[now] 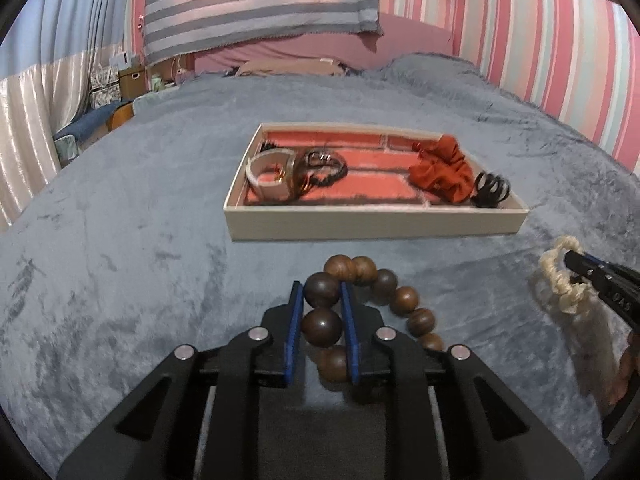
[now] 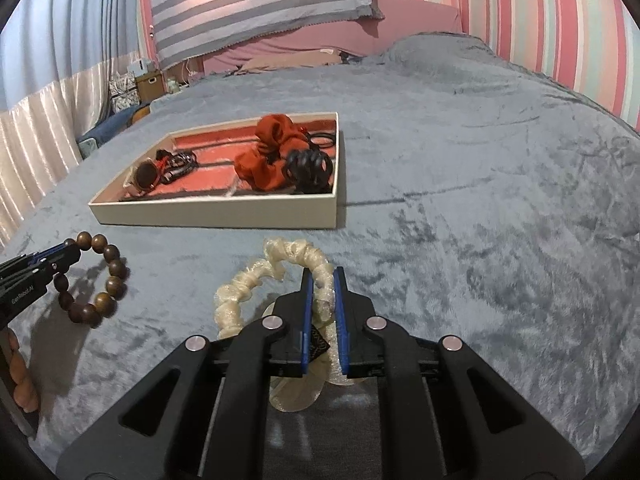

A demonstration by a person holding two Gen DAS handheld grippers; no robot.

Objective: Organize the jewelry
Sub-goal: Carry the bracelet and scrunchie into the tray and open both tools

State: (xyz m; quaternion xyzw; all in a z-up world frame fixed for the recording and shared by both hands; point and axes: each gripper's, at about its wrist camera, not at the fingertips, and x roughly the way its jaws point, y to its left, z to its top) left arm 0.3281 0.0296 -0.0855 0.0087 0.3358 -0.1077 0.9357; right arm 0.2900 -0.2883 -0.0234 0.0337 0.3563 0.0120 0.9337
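While the left gripper point(image 1: 322, 294) clamped the wooden bead bracelet point(image 1: 394, 304) and the right gripper point(image 2: 323, 280) pinched the cream scrunchie point(image 2: 256, 280) before it, the jewelry tray point(image 1: 372, 224) on the blanket point(image 1: 120, 240) held a rust scrunchie point(image 1: 440, 172), black claw clip point(image 1: 491, 190), watch point(image 2: 145, 178) and dark bracelets point(image 1: 324, 166).

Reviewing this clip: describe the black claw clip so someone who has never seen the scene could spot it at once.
On the grey-blue bedspread sits a shallow cream tray lined in red. The black claw clip lies in its near corner, beside the rust-orange scrunchie. It alone is glossy, hard and toothed.
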